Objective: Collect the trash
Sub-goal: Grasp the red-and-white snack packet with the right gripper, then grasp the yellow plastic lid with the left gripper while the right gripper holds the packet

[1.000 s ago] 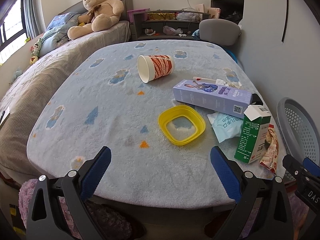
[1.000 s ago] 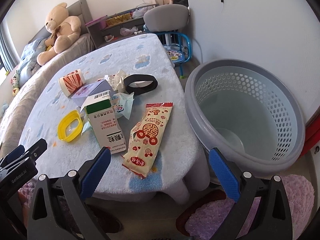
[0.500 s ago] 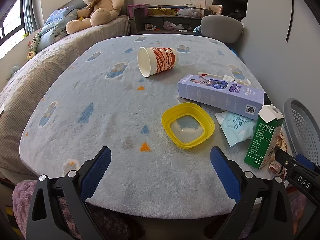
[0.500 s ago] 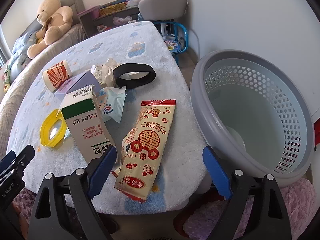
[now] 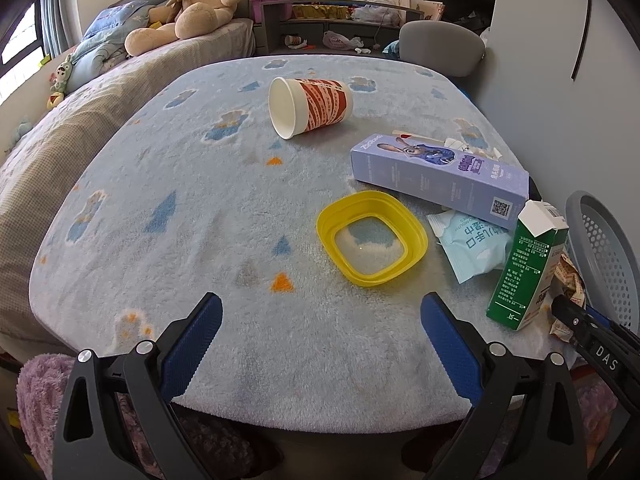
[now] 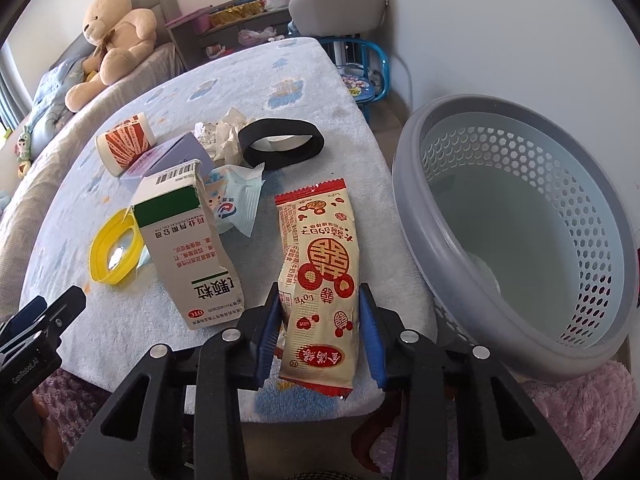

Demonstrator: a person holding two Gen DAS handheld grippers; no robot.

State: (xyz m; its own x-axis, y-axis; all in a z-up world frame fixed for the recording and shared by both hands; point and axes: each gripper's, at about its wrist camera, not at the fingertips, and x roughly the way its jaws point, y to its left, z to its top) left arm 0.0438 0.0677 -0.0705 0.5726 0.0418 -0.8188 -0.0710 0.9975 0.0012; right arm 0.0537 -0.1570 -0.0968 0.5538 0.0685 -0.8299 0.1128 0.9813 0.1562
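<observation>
Red-and-cream snack wrapper, crinkled, red sealed ends, lies lengthwise at the near right edge of the bench, its near end overhanging the edge. Right gripper comes in low from the near side, blue pads either side of the wrapper's lower half, closed on it. Left gripper hovers level over the near bench edge, spread wide, holding nothing. Right view only: grey perforated basket in full just right of the bench, tilted toward the camera, plus black ring and crumpled tissue far of the wrapper. Left view shows the paper cup on its side with its mouth visible, purple box lengthwise, yellow lid, green-and-white carton upright; the wrapper there is mostly hidden behind the carton.
</observation>
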